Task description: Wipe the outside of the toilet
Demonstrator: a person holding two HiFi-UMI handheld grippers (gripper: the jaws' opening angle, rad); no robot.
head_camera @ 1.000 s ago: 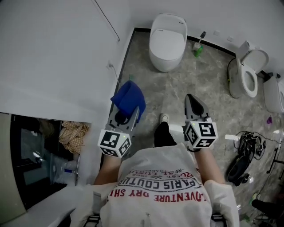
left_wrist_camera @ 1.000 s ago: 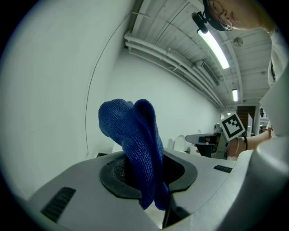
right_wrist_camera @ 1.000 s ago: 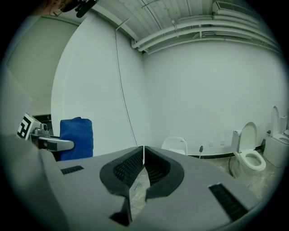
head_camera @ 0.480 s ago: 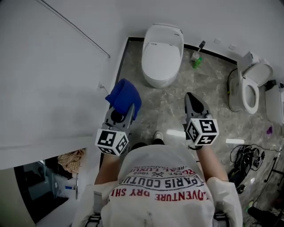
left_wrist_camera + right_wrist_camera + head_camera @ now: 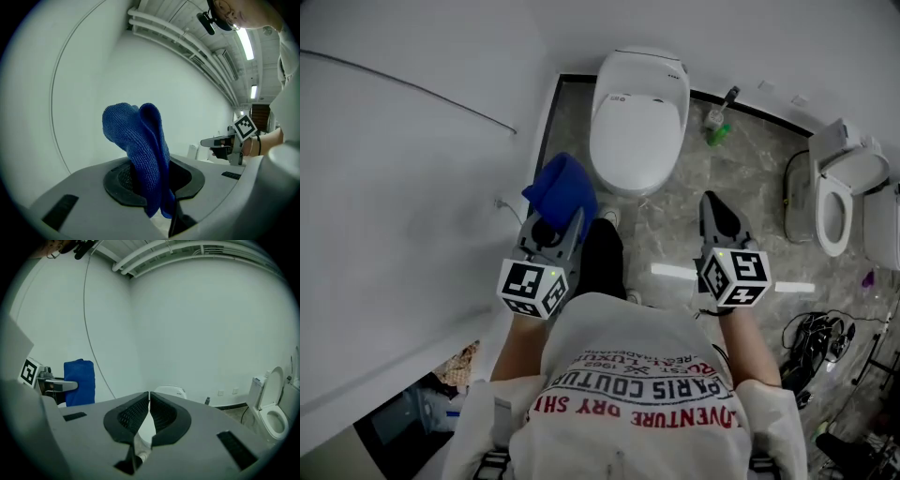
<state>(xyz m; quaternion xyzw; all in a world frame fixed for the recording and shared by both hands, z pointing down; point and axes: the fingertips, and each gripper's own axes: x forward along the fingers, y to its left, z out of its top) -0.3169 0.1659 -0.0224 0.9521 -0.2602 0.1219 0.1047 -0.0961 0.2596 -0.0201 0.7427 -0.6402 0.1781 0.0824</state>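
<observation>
A white toilet (image 5: 636, 117) with its lid down stands against the far wall, straight ahead of me; its top shows as a pale shape (image 5: 168, 391) in the right gripper view. My left gripper (image 5: 558, 217) is shut on a blue cloth (image 5: 562, 190), held just left of the toilet's front and apart from it. The cloth (image 5: 140, 150) stands up in folds out of the jaws. My right gripper (image 5: 719, 212) is shut with nothing in it, over the floor to the right of the toilet.
A white wall (image 5: 412, 187) runs close on my left. A toilet brush in a green holder (image 5: 718, 111) stands right of the toilet. A second toilet (image 5: 839, 197) with its lid up is at the far right. Cables (image 5: 816, 337) lie on the floor at right.
I have walked closer to the toilet, which now sits nearer and more central. Both grippers kept their pose, the cloth still held in the left one.
</observation>
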